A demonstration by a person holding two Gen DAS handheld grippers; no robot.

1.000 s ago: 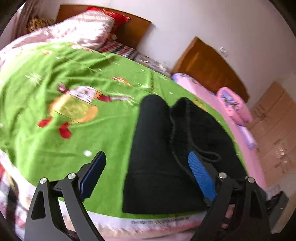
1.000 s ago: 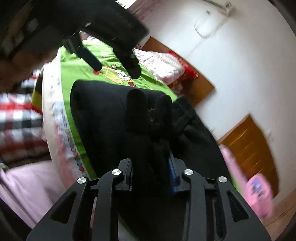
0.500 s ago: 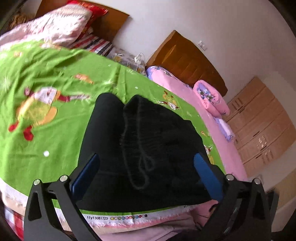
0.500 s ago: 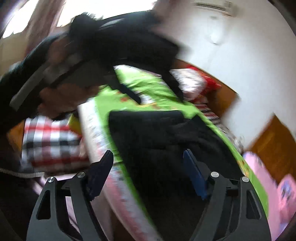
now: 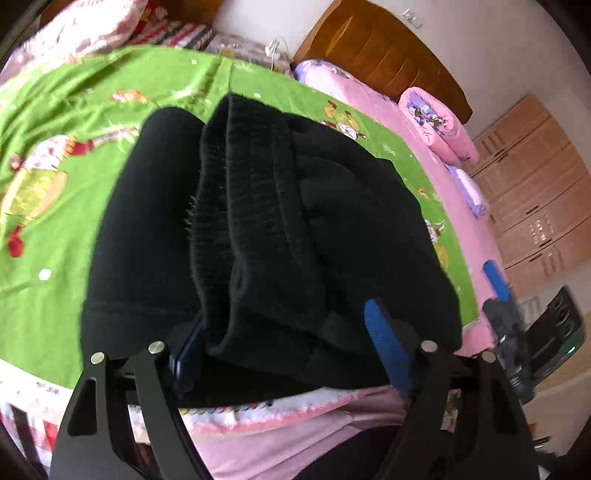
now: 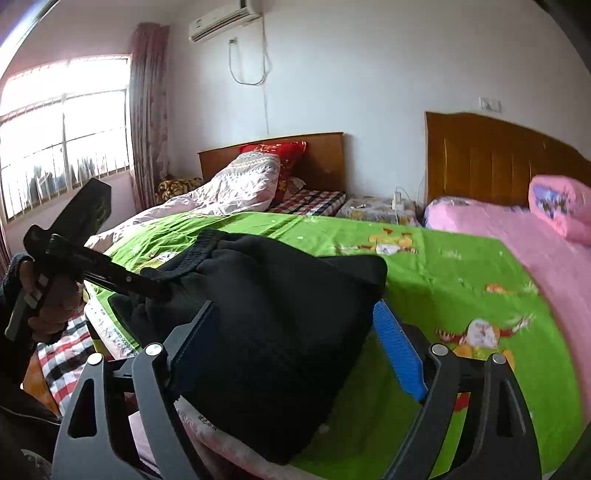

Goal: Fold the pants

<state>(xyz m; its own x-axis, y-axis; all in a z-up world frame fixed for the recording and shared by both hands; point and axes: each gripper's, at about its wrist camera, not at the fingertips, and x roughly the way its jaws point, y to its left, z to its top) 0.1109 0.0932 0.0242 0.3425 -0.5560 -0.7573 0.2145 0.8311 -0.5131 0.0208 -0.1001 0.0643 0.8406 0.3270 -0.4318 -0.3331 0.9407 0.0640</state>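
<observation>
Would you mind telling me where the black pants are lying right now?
The black pants lie bunched on the green cartoon bedsheet at the bed's near edge, directly ahead of both grippers, with the pink bed beyond on the right.

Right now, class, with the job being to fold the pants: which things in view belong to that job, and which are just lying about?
Part of the job: black pants; left gripper; right gripper; green sheet beneath.

Lying about: pink rolled quilt; red pillow; air conditioner.

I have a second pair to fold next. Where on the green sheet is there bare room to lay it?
Left of the black pants, the green sheet is bare up to the pillows. A narrower strip lies between pants and pink bedding. The near edge is crowded: both grippers.
</observation>
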